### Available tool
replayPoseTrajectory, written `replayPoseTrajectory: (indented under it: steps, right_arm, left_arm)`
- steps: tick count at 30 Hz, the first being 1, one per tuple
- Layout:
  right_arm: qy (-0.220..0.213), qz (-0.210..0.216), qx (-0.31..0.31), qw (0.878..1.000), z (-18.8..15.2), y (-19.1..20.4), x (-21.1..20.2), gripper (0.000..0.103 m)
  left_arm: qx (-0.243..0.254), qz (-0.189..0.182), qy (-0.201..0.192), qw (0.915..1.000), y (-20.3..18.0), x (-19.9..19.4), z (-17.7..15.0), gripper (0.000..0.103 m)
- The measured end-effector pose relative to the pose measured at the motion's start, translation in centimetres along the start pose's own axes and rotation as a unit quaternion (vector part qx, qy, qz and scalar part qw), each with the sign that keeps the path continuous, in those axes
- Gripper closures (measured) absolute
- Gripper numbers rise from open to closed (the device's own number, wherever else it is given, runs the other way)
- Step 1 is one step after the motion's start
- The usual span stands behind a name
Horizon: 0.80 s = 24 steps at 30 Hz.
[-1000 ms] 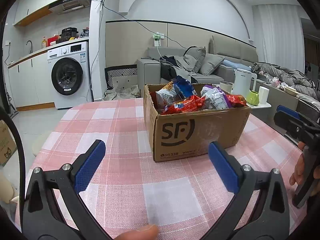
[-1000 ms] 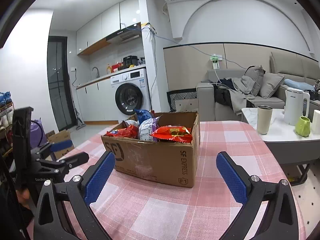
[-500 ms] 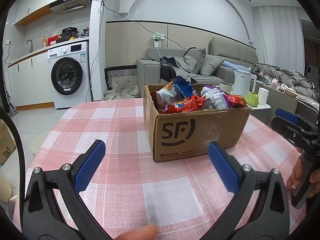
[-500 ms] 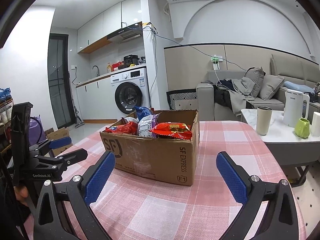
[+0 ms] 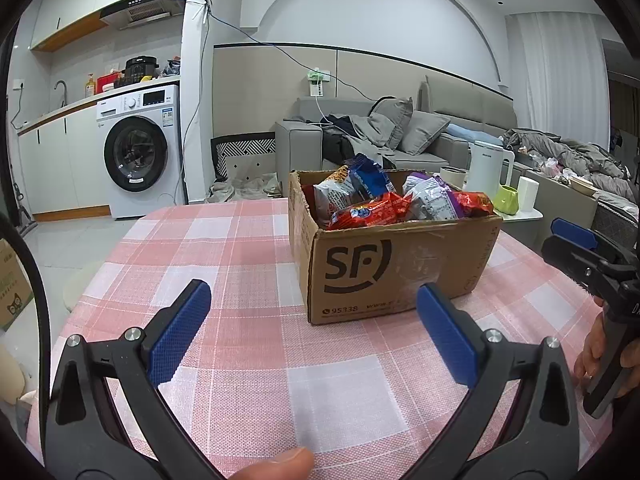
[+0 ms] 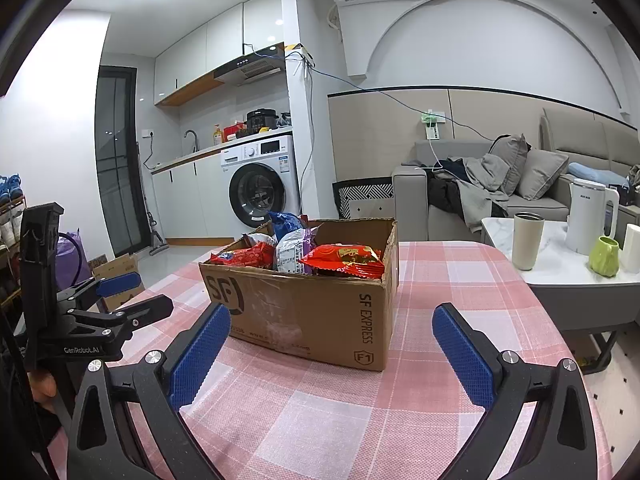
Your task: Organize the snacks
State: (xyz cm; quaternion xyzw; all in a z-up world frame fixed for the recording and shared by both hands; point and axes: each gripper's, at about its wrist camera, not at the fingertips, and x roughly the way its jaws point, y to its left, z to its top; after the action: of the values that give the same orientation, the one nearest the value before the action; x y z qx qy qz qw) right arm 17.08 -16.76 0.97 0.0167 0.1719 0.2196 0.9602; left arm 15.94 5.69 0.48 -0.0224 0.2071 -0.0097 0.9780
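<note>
The right gripper (image 6: 326,346) has edged nearer the cardboard box (image 6: 304,312) printed "SF EXPRESS"; both grippers, the left gripper (image 5: 310,328) too, gape empty over the checked tabletop (image 5: 340,392).

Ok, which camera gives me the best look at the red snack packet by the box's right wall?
The right wrist view: the red snack packet lies unobstructed on top. The left wrist view shows only a sliver behind other packets.

An open brown cardboard box (image 5: 394,268) printed "SF" stands upright on the pink-checked worktop (image 5: 248,264). Snack packets fill it above the rim: a long red packet (image 5: 366,214) lies along the front edge, a silver-purple one (image 5: 430,200) sits beside it, a blue-white one (image 5: 360,180) stands behind, and another red packet (image 6: 344,258) lies at the far end.
</note>
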Motion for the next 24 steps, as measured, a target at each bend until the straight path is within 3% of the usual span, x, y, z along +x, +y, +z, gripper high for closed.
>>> replayPoseTrajectory:
  steps: [24]
  right_arm:
    - [0.000, 0.000, 0.000, 1.000, -0.02, 0.00, 0.01, 0.000]
  left_arm:
    - [-0.003, 0.002, 0.000, 1.0000, -0.04, -0.13, -0.08, 0.000]
